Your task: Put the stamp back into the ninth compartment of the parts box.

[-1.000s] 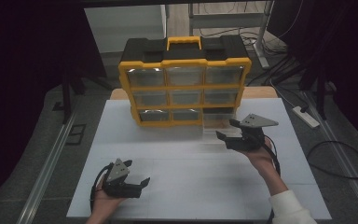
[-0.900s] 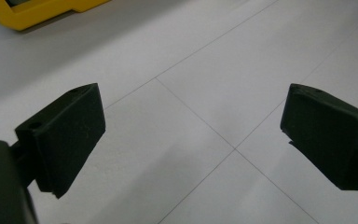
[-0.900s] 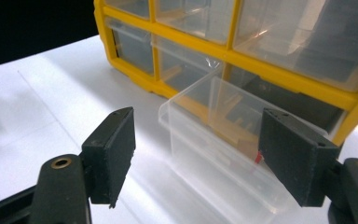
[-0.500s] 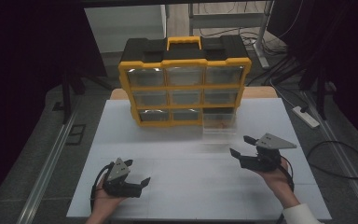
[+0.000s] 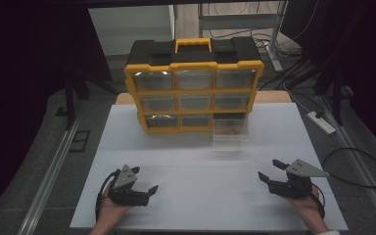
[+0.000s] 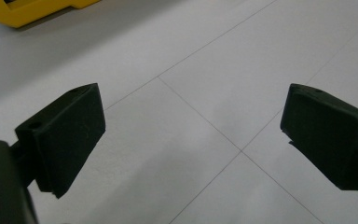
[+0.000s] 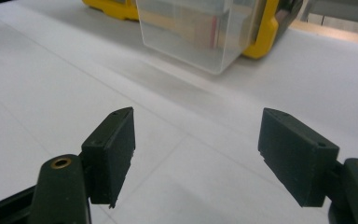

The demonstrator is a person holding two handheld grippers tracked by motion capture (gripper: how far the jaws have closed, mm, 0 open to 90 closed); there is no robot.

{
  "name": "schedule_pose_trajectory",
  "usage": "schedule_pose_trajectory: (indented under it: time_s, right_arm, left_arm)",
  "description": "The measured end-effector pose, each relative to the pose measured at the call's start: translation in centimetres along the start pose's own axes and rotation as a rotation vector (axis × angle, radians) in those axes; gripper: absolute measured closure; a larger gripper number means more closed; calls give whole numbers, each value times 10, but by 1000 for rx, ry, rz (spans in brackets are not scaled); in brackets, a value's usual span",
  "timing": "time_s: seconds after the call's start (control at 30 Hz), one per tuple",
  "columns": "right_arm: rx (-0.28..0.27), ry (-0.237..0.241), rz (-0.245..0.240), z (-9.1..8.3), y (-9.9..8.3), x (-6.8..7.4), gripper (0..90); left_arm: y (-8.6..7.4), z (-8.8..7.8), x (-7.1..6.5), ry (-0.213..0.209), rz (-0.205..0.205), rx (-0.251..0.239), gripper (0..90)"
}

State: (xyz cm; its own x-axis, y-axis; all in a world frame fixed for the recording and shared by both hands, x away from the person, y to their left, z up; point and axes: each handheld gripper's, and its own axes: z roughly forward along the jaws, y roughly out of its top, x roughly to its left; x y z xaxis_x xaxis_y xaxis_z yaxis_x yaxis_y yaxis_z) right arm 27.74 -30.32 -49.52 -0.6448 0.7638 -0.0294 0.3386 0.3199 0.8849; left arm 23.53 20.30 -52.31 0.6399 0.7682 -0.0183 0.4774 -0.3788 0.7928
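**A:** Start with the big picture. What's where?

**B:** The white surface [image 5: 200, 196] carries a yellow organiser [image 5: 194, 61] standing upright at its far side, with three rows of clear-fronted drawers. The clear drawer [image 5: 230, 131] at the bottom right sticks out of its slot towards us, and its front end rests over the surface.

**A:** And the grippers?

**B:** Both are at the near edge, well apart from the organiser. The right gripper [image 5: 269, 169] has its jaws wide with nothing between them, and in the right gripper view it looks straight at the drawer [image 7: 191, 37]. The left gripper [image 5: 146, 179] is also spread wide and empty, low over bare surface.

**A:** So the drawer belongs to the right hand. How would you go in?

**B:** I'd approach low and level, square to the drawer's front, not from the side. The walls look thin and slick, so the jaws should close on the front lip or on both side walls evenly, and gently. A skewed pinch would probably twist the drawer in its slot and jam it.

**A:** Any use for the left?

**B:** Bracing the organiser's frame, I'd say. The box looks light enough to slide or tip if the drawer drags.

**A:** Anything inside?

**B:** There's something small and brownish, too blurred to name. Keep the drawer level so it doesn't spill.
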Motion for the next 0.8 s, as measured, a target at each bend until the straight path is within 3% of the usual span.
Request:
schedule_pose_trajectory:
  time_s: [0.3,0.43,0.8]
  right_arm:
    - [6,5,-10,0,-1,-3,274]
    - [-6,-5,12,-2,-2,-7,274]
    - [7,-2,-16,0,-2,-4,273]
  left_arm:
    - [0,1,1,4,-6,8,67]
    - [0,1,1,7,-10,6,67]
    - [-1,2,2,10,-12,19,68]
